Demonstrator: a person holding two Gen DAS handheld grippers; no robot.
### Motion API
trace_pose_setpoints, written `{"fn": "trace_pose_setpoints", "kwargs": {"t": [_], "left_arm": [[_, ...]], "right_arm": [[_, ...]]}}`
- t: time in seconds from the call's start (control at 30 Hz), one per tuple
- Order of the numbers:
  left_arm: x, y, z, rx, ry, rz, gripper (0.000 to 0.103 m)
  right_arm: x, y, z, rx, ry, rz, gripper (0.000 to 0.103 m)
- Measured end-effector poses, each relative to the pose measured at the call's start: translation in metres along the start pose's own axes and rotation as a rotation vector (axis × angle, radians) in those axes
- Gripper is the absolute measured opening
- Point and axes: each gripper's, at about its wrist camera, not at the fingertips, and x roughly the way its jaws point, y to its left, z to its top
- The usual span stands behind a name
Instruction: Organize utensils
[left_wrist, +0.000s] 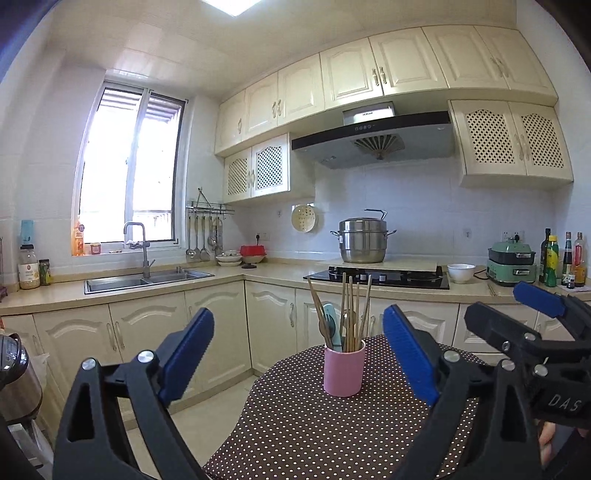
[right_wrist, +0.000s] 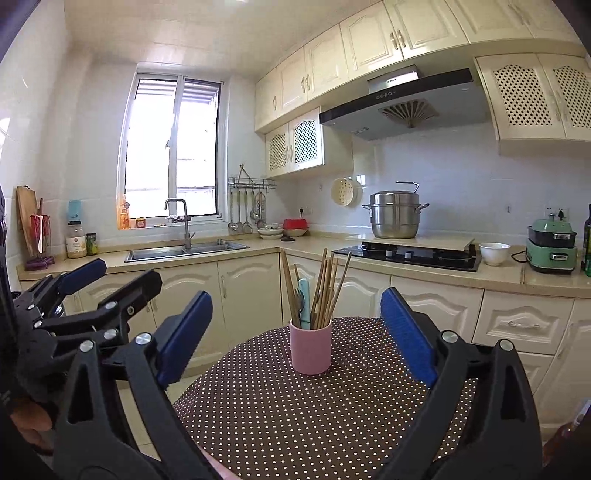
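From the left wrist, a pink cup (left_wrist: 344, 370) bristling with wooden chopsticks (left_wrist: 351, 312) is seen upright on the dotted desk (left_wrist: 295, 435), framed by the left tongs (left_wrist: 297, 354), spread wide and empty. From the right wrist, the right tongs (right_wrist: 295, 332) are likewise spread wide and empty around it, the cabinets (right_wrist: 236, 295) being seen beyond.

Round table (left_wrist: 295, 435) covered with a brown, white-dotted cloth, filling the lower centre of both wrist views. One pink cup (left_wrist: 344, 369) stands upright on it, near the far edge at frame centre, holding wooden chopsticks (left_wrist: 351, 314) and a pale blue utensil (left_wrist: 330, 325), all leaning against its rim.
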Motion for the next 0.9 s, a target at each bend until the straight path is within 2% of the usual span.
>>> {"fn": "trace_pose_setpoints", "kwargs": {"t": [0.27, 0.9], "left_arm": [[-0.004, 0.002, 0.002, -0.022, 0.004, -0.023, 0.091], [-0.008, 0.0, -0.001, -0.027, 0.001, -0.021, 0.091]], "right_arm": [[-0.008, 0.001, 0.0, -0.004, -0.012, -0.013, 0.092], [-0.012, 0.002, -0.001, 0.007, -0.006, -0.019, 0.092]]}}
